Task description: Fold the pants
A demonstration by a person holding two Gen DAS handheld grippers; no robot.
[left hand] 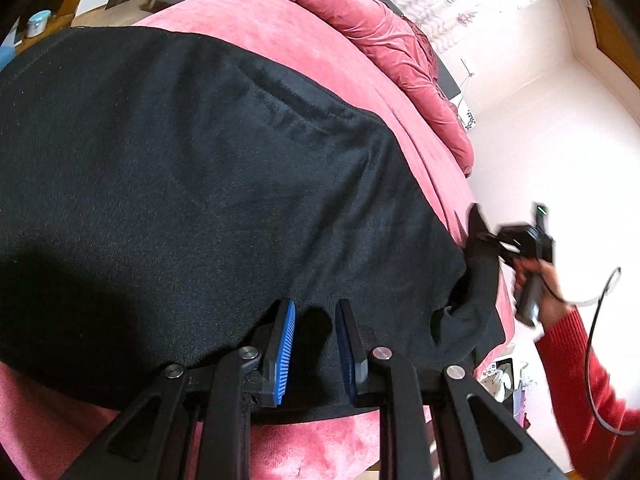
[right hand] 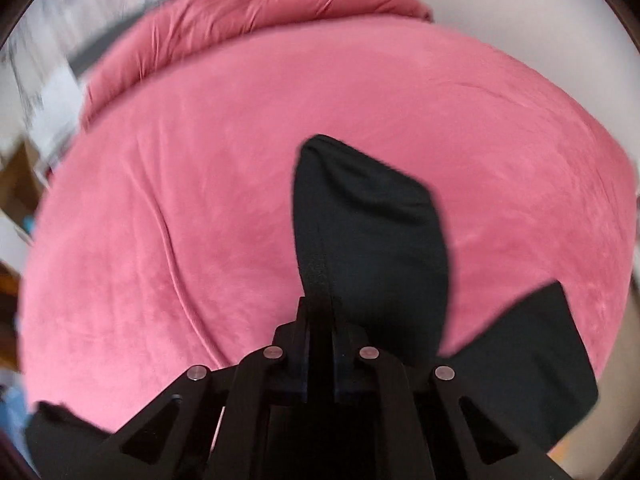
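Note:
Black pants (left hand: 192,200) lie spread on a pink bed cover (left hand: 304,44). My left gripper (left hand: 316,312) is open, its blue-padded fingers (left hand: 285,344) just above the near edge of the pants, empty. My right gripper (right hand: 320,304) is shut on a fold of the black pants (right hand: 368,240) and lifts it off the bed. It also shows in the left wrist view (left hand: 486,236), pinching the pants' corner at the right edge of the bed.
A bunched pink duvet (left hand: 392,48) lies along the far side of the bed. White wall and floor are to the right. Furniture and small items (left hand: 40,24) stand at the far left. A cable (left hand: 596,320) hangs from the right hand.

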